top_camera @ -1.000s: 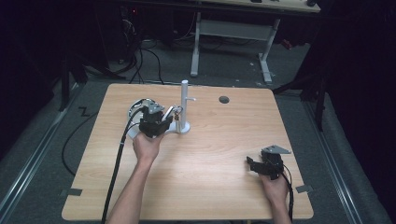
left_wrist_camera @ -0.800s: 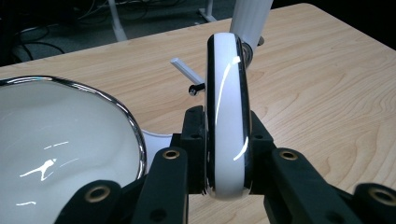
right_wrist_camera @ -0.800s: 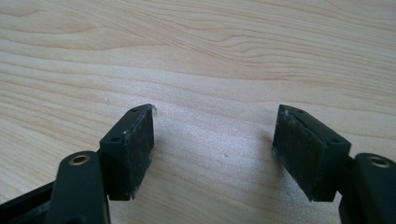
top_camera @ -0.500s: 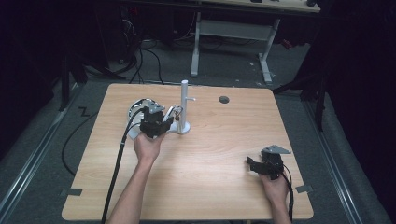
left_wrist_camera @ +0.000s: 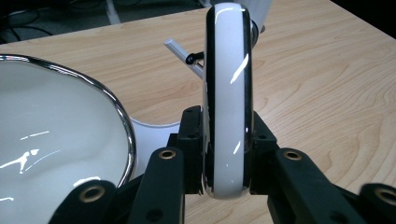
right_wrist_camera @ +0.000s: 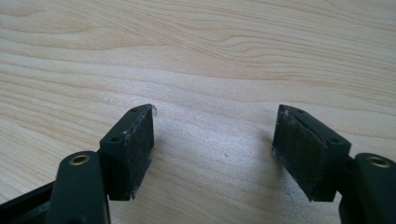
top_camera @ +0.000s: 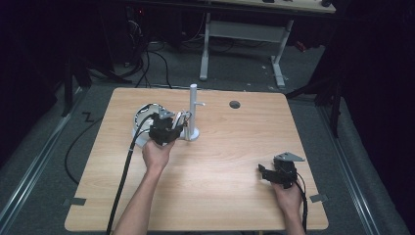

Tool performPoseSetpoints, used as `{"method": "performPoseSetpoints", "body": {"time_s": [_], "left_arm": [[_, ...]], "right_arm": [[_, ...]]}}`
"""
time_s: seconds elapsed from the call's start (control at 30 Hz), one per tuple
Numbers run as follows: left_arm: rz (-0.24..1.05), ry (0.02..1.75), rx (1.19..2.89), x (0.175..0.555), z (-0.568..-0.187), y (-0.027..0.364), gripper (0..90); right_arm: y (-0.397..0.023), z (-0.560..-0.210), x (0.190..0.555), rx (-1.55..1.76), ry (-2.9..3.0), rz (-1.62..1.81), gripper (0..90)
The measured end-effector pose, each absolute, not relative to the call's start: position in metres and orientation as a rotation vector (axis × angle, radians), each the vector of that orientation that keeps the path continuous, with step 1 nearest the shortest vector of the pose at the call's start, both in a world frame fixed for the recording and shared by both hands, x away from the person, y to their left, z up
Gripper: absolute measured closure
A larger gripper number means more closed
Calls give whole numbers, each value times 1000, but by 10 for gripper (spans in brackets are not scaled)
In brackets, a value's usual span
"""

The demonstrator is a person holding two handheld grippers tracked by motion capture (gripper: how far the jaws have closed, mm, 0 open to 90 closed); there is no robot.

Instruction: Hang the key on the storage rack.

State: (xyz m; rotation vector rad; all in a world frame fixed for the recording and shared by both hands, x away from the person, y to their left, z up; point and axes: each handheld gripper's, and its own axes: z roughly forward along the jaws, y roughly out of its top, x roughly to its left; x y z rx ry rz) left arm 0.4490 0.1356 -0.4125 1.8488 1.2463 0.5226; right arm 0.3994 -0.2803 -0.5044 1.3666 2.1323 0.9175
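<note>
A white mug (top_camera: 145,116) with a shiny rim stands on the table next to a white post stand (top_camera: 193,110) that has a short side peg. My left gripper (top_camera: 167,128) is shut on the mug handle (left_wrist_camera: 227,93), which stands upright between the jaws. The mug body (left_wrist_camera: 51,140) lies to the left in the left gripper view, and the peg (left_wrist_camera: 183,51) shows behind the handle. Near the front right of the table my right gripper (top_camera: 274,174) rests low and open. Its fingertips (right_wrist_camera: 212,149) hold nothing over bare wood.
The wooden table (top_camera: 230,147) has a dark round hole (top_camera: 235,104) near its far edge. A black cable (top_camera: 125,171) trails from the left gripper off the front. Desk legs and cables stand on the floor beyond the table.
</note>
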Motion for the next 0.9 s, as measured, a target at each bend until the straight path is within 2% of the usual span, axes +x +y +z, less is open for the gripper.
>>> {"method": "performPoseSetpoints", "body": {"time_s": [0.13,0.37,0.9], "left_arm": [[474,1250,1800,449,-414,142,753],[479,1256,1766,446,-412,149,757],[449,1297,1849,455,-428,139,741]], "right_arm": [[-280,-504,399,1366,2133,918,293],[-280,-504,399,1364,2133,917,293],[-280,-504,399,1366,2132,916,293]]}}
